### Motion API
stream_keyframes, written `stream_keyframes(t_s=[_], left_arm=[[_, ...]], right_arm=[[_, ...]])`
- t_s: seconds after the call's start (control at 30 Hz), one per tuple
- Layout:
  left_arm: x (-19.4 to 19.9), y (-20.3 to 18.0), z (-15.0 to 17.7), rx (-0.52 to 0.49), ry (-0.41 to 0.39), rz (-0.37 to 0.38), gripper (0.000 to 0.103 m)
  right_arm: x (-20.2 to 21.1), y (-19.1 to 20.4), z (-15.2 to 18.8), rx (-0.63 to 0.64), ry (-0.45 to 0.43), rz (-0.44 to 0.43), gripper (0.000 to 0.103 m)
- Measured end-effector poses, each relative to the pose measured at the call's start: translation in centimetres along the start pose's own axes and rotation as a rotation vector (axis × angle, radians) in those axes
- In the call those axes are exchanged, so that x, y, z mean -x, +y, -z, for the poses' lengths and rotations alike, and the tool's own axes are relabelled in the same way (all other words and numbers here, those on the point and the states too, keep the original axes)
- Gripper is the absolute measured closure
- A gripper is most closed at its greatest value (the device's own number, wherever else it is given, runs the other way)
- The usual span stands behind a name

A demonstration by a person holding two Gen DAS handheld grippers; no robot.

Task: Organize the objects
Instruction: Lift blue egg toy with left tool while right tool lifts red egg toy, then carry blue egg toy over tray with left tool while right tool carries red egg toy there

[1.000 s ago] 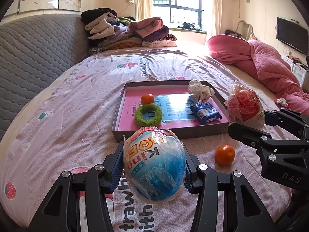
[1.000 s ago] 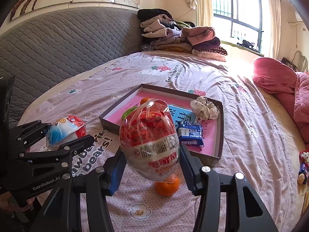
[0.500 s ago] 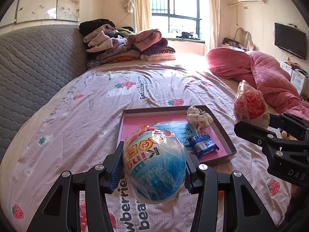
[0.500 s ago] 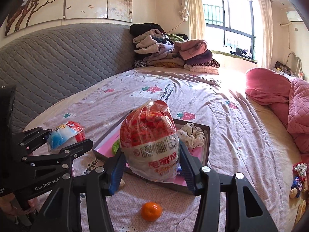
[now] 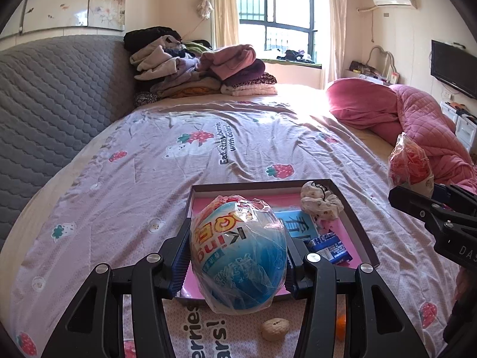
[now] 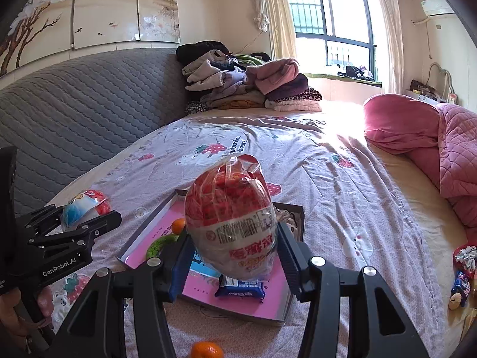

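Grippers raised since a second ago: left gripper (image 5: 238,256) clamps blue plastic-wrapped egg toy (image 5: 238,253), right gripper (image 6: 232,256) clamps red plastic-wrapped egg toy (image 6: 231,217); shallow pink-lined cardboard tray (image 5: 354,205) below, drop-off likely next.

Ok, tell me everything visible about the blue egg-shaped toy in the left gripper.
The blue egg is a large egg-shaped toy, blue below with a white, red and yellow printed top, wrapped in crinkled clear plastic. The left gripper clamps it at both sides, its tapered end pointing up and away from the camera. It is off the bed, in front of the pink-lined tray. From the right wrist view it shows partly.
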State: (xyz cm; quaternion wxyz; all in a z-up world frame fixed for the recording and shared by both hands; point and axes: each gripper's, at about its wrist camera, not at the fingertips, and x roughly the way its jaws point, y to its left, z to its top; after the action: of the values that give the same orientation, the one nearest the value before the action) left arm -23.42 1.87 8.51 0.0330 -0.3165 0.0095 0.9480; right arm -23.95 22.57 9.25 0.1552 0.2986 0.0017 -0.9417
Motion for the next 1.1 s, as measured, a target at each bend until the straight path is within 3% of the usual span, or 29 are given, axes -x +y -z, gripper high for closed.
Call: stream_keyframes(t_s=[0.2, 0.3, 0.7, 1.1], left_arm=[[-2.0, 0.1, -0.2, -0.008, 0.013, 0.003, 0.05], [-3.4, 0.6, -0.2, 0.022, 0.03, 0.042, 0.05], [-6.9, 0.7, 0.6, 0.013, 0.075, 0.006, 0.05], [-9.6, -1.2, 1.8, -0.022, 0.128, 0.038, 0.05]], right_arm=[[-1.1, -0.4, -0.6, -0.001, 0.004, 0.003, 0.05], [-1.6, -0.6, -0.7, 0.003, 0.004, 0.016, 0.05], [-4.5, -1.2, -0.2, 0.008, 0.047, 0.031, 0.05], [-8.5, -2.5, 1.8, 0.016, 0.162, 0.084, 0.05]])
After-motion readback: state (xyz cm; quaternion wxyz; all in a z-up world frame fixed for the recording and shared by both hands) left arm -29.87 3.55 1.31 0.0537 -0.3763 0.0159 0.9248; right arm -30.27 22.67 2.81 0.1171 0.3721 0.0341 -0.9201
